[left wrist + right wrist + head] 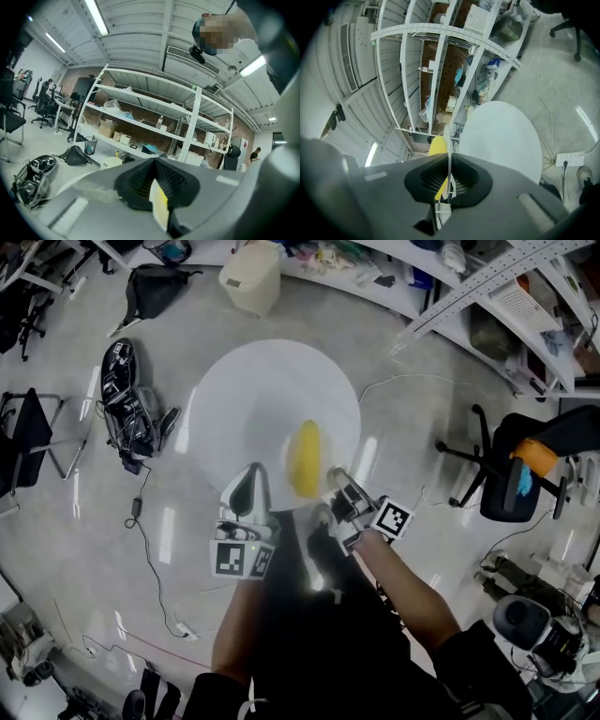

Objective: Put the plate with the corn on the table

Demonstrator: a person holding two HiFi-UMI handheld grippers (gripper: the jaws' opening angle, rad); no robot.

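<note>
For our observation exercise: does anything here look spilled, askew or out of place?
Nothing spilled: the corn sits on the plate, gripped by left tongs and right tongs. Only a tangle of gear lies loose on the floor beside the round table.

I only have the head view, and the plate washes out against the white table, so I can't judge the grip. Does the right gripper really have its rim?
Observer: Yes. In the right gripper view the right gripper is shut on the plate, seen edge-on between its jaws.
Operator: And the left one?
Observer: Same. The left gripper view shows the left gripper clamped on the rim, the yellow corn right at its jaws.
Operator: Is the plate down on the table?
Observer: Apparently not. The right gripper view shows shelving between the plate's edge and the table, so it seems to hang above it.
</note>
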